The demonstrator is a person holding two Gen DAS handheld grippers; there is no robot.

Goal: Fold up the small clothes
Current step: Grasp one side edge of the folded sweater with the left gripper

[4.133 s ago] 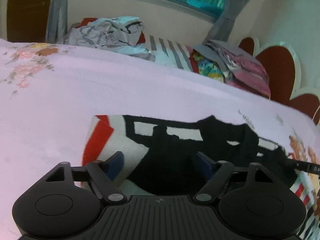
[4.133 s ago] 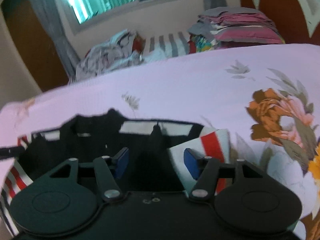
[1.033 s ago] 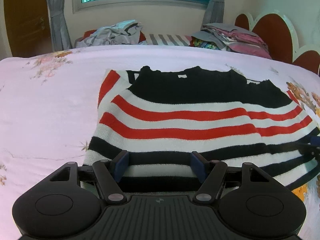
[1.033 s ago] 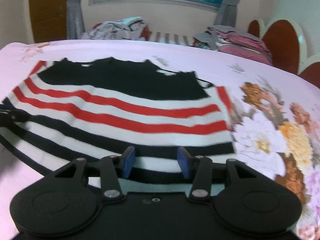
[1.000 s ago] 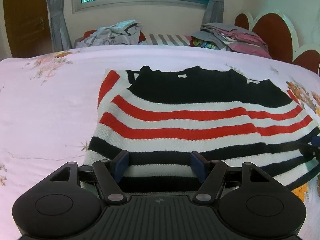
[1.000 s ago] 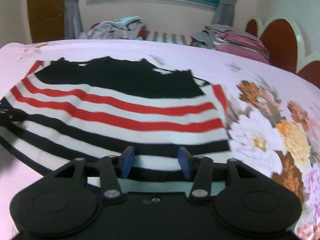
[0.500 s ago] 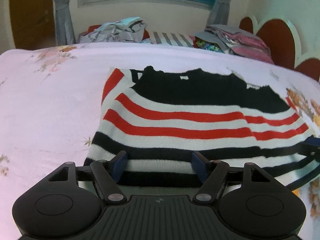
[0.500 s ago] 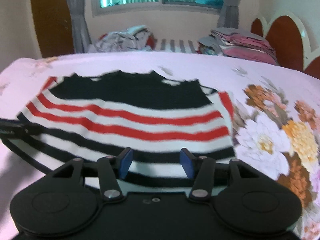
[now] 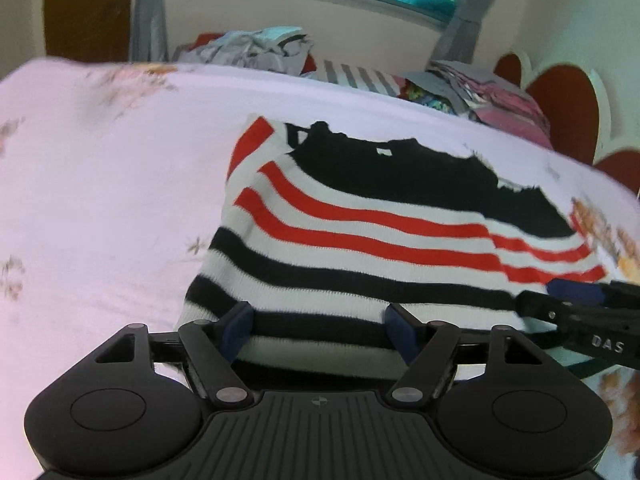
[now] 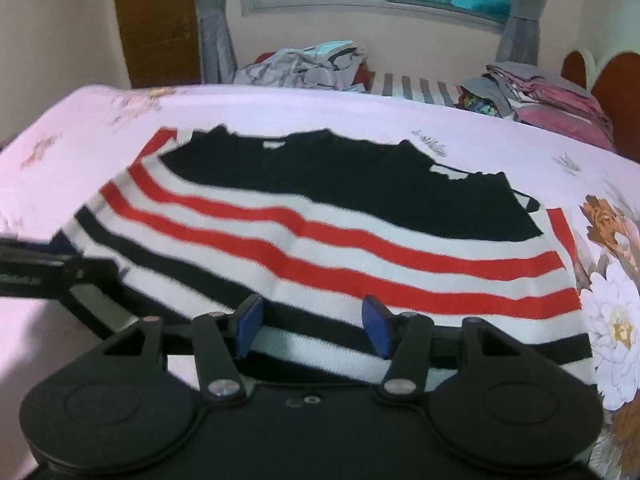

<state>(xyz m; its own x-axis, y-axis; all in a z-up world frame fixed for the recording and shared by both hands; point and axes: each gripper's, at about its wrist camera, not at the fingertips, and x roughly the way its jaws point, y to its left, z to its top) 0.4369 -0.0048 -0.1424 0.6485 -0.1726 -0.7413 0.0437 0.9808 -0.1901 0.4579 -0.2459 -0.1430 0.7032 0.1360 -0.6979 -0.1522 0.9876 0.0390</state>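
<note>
A small knit sweater (image 9: 360, 220) with a black top and red, white and black stripes lies flat on the pink floral bedsheet (image 9: 100, 200); it also shows in the right wrist view (image 10: 320, 220). My left gripper (image 9: 320, 326) is open, its blue pads either side of the sweater's near hem at the left corner. My right gripper (image 10: 312, 320) is open over the hem at the right part. Each gripper shows in the other's view, the right (image 9: 576, 304) and the left (image 10: 40, 268).
A heap of unfolded clothes (image 10: 304, 66) and a stack of folded ones (image 10: 540, 100) lie at the far side of the bed. A red-and-white headboard (image 9: 568, 120) stands on the right. A window with grey curtains is behind.
Both grippers have drawn back to the sweater's near hem since it was spread out. In the last second they shifted slightly, and the jaws stay open.
</note>
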